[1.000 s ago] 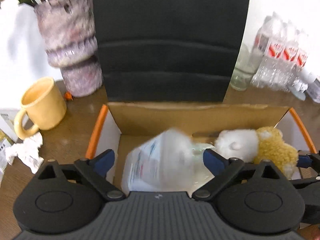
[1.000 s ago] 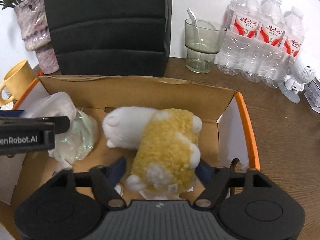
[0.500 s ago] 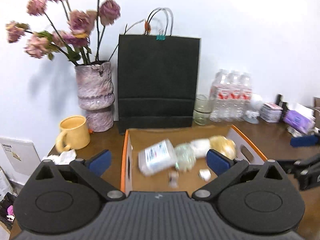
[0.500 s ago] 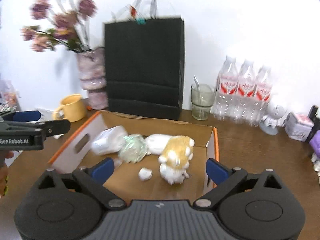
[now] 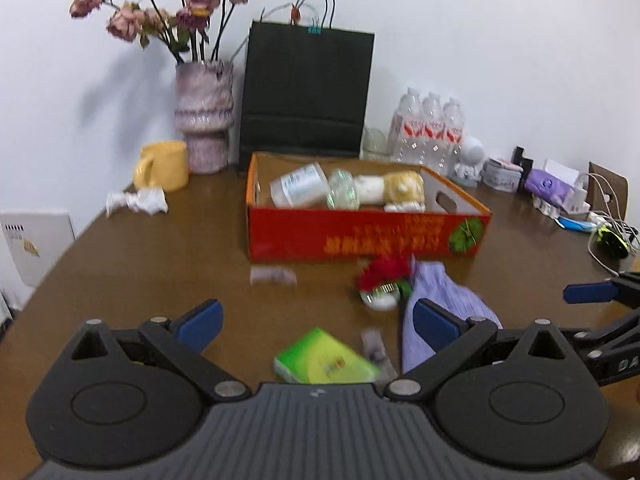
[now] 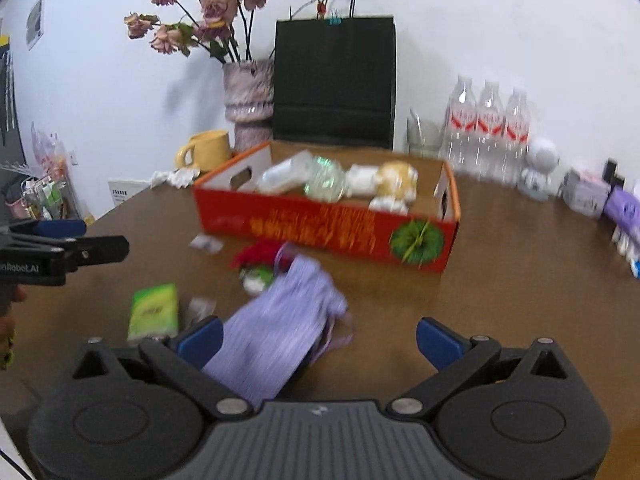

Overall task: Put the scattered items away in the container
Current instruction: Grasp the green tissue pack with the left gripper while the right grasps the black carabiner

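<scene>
A red cardboard box (image 5: pixel 360 236) (image 6: pixel 320 228) stands mid-table and holds a white packet (image 5: pixel 298 188), a clear greenish ball (image 5: pixel 343 194) and a white-and-yellow plush (image 5: pixel 400 192). In front of it lie a red flower item (image 5: pixel 384 280), a purple cloth (image 5: pixel 444 304) (image 6: pixel 280 332), a green packet (image 5: pixel 326 360) (image 6: pixel 154 312) and small wrappers (image 5: pixel 272 275). My left gripper (image 5: pixel 316 320) is open above the green packet and holds nothing. The jaws of my right gripper (image 6: pixel 319 338) are opening; the purple cloth lies beneath its left finger, untouched by the pads.
Behind the box stand a black paper bag (image 5: pixel 306 92), a vase of dried flowers (image 5: pixel 204 116), a yellow mug (image 5: pixel 164 166), water bottles (image 5: pixel 430 128) and a white figurine (image 5: pixel 470 160). Crumpled paper (image 5: pixel 138 202) lies at left; small boxes and cables (image 5: pixel 600 220) at right.
Both grippers have drawn back from over the box to the near side of the table. The white packet and the plush stay in the box. The right jaws have widened.
</scene>
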### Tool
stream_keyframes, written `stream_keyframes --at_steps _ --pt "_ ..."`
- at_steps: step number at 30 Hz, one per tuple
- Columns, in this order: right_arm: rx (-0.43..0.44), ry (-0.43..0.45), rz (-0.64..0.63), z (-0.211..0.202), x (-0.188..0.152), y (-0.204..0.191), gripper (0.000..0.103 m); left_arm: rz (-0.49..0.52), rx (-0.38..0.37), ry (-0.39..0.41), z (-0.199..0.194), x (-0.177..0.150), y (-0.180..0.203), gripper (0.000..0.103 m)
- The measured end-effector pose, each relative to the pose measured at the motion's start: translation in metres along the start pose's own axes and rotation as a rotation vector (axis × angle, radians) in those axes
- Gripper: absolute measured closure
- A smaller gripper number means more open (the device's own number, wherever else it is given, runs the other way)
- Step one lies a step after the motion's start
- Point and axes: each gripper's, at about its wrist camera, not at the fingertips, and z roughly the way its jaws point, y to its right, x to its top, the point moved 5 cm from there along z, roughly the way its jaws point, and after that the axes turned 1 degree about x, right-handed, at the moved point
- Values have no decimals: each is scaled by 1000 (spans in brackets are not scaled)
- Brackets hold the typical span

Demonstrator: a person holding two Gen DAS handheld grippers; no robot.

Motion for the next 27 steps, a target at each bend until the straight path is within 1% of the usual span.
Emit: stream_keyframes --at_steps 6,9,12,14,17,18,20,21,23,24,25,27 --pt "-5 -83 26 4 -36 -10 0 -9 -6 -61 1 -28 3 0" --pt "-28 -114 20 6 -45 -13 1 -5 -10 -81 2 -35 4 0" --pt "-27 -131 17 6 -49 -17 3 15 -8 -82 1 -37 4 0" --pt "-31 -143 13 7 -50 -20 9 33 -11 -81 3 -37 5 0" --pt "-35 -161 11 7 -52 -23 12 86 -9 -84 10 -35 6 0" --pt "-38 -167 11 8 -53 -24 15 111 -7 -83 13 -34 7 0" --pt "-42 -180 11 9 -55 -27 25 161 -10 -84 20 -33 7 0" --pt "-44 -189 12 9 -55 -28 27 185 -15 -87 24 -33 7 0" --pt "-52 -211 19 12 -57 -30 38 222 -32 -98 32 -34 7 0" --pt "-57 -216 26 12 -58 -31 40 232 -41 -105 37 -34 6 0" --pt "-64 -217 33 12 -57 -32 44 245 -56 -114 41 -35 6 0" --pt "-78 -217 48 12 -56 -33 57 262 -75 -123 47 -36 5 0"
